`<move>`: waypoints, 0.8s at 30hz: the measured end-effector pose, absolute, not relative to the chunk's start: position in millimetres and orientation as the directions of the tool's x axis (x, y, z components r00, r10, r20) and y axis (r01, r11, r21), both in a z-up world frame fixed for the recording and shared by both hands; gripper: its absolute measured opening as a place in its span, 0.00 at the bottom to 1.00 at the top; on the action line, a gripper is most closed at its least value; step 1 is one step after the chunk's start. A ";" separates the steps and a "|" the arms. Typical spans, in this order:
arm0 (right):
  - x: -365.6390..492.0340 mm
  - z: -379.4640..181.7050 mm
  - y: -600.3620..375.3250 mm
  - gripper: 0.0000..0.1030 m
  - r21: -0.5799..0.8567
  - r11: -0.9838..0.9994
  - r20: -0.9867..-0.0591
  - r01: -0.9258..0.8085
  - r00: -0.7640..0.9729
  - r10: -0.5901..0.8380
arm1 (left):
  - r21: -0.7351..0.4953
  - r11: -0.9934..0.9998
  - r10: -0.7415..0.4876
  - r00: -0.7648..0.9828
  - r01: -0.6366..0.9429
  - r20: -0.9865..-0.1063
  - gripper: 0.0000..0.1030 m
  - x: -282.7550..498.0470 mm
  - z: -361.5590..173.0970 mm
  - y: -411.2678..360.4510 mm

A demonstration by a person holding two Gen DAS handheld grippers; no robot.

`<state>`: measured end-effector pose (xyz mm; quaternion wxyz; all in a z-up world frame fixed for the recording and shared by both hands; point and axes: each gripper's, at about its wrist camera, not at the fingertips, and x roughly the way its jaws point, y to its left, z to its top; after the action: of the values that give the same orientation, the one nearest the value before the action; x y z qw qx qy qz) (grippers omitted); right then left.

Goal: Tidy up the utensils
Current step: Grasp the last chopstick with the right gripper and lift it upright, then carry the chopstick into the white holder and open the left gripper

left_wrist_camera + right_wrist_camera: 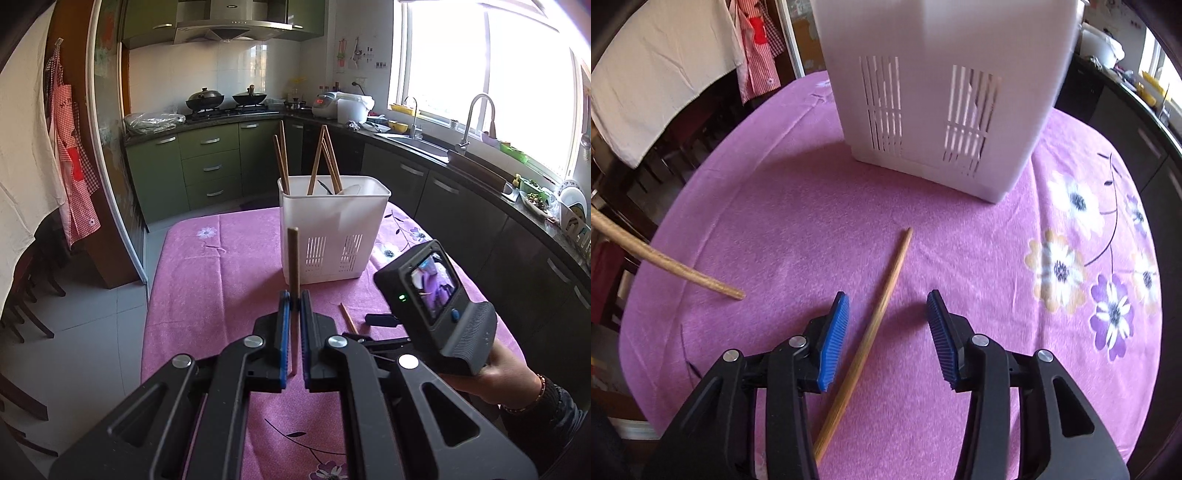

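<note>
Left fingers (284,325) pinching chopstick (294,280), right fingers (834,336) spread

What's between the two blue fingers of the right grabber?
A wooden chopstick lies on the purple tablecloth between the open right gripper's fingers, untouched. The right wrist view shows it.

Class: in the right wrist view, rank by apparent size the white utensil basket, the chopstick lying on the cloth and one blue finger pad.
1. white utensil basket
2. chopstick
3. blue finger pad, enlarged by nearness to the camera
</note>
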<state>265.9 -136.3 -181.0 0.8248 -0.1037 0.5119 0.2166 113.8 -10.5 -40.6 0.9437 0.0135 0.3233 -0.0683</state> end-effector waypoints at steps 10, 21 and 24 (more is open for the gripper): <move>275.4 -180.9 -139.8 0.07 0.064 0.879 -0.889 -0.473 0.373 0.265 | -0.020 0.991 -0.119 0.782 0.136 -0.612 0.05 113.7 -40.8 -10.0; 221.6 -64.9 -209.4 0.06 0.131 0.883 -0.681 -0.451 0.606 0.411 | -0.011 0.991 -0.114 0.781 0.136 -0.615 0.05 115.1 -40.7 -7.8; 196.5 -37.2 -228.2 0.06 0.119 0.886 -0.607 -0.447 0.674 0.422 | -0.008 0.991 -0.112 0.781 0.135 -0.614 0.05 115.1 -40.5 -8.6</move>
<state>196.5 -228.2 -37.2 0.9146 -0.0196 0.3265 0.2376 115.1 -8.6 -40.5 0.9436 0.0184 0.3241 -0.0655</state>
